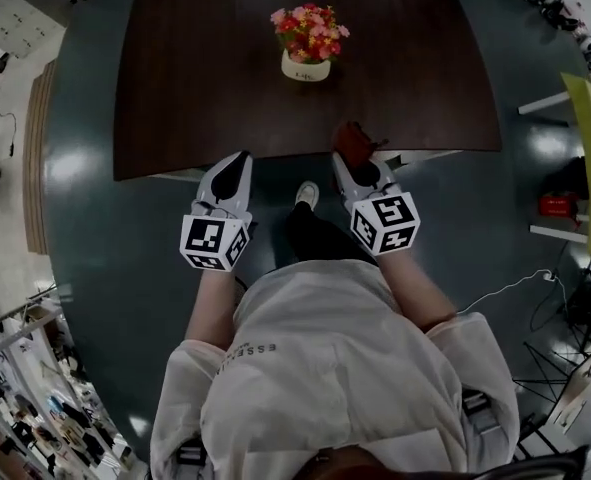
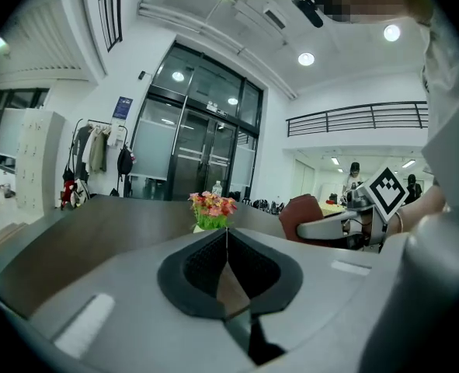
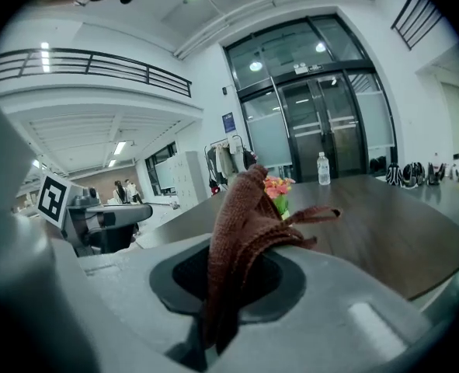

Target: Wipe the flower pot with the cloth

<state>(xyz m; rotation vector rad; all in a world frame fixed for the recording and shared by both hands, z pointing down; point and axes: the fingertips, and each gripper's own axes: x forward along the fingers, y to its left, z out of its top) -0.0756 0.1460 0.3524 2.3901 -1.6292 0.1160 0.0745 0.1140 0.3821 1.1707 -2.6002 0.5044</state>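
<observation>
A small white flower pot (image 1: 305,67) with pink and red flowers (image 1: 310,26) stands near the far middle of a dark wooden table (image 1: 195,78). My right gripper (image 1: 349,160) is shut on a reddish-brown cloth (image 1: 353,140) at the table's near edge; the bunched cloth (image 3: 245,231) stands up between its jaws and hides most of the flowers (image 3: 277,188). At the near edge to the left, my left gripper (image 1: 237,164) is shut with nothing in it; its jaws meet in a thin line (image 2: 227,247) below the flowers (image 2: 211,206) ahead.
A water bottle (image 3: 323,168) stands at the table's far end. Dark floor surrounds the table, with shelves (image 1: 575,168) and a red object (image 1: 557,205) to the right. People and coat racks are far off in the hall.
</observation>
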